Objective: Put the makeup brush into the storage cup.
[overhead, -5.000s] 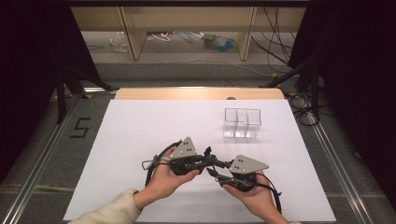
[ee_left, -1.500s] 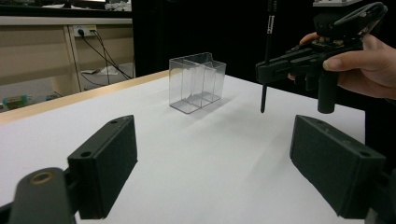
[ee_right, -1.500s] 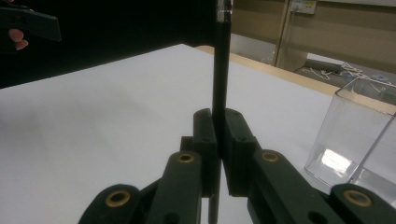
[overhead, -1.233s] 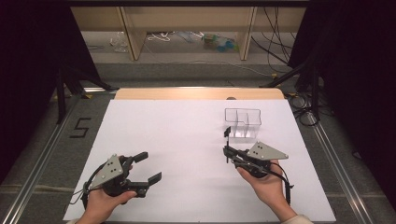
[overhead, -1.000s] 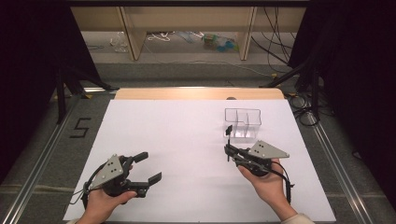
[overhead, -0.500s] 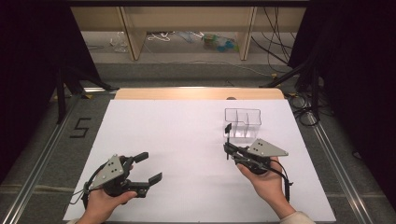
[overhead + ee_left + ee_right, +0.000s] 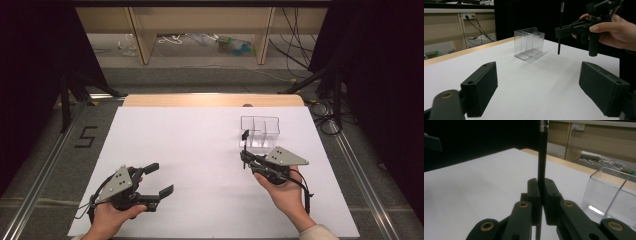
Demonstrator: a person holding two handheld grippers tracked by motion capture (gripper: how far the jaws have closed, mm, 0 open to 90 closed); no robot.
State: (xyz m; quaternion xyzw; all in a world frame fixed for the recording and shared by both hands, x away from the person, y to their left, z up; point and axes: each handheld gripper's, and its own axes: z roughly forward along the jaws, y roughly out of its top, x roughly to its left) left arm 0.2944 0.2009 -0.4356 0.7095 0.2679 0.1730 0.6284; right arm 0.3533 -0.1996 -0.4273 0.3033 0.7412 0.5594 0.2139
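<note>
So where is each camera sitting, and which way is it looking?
High view: above the person's side, looking forward and down on the table; both hands show, with the left gripper and right gripper.
Left gripper view: rides that gripper, looking between its open jaws toward the clear box and the other hand.
Right gripper view: looks along jaws shut on an upright black pen.
All three share the box.

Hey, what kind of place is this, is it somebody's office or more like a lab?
Most likely a lab set up for recording. A bare white table stands between black curtains, loose cables trail on the floor behind, and a number five is marked beside the table.
</note>
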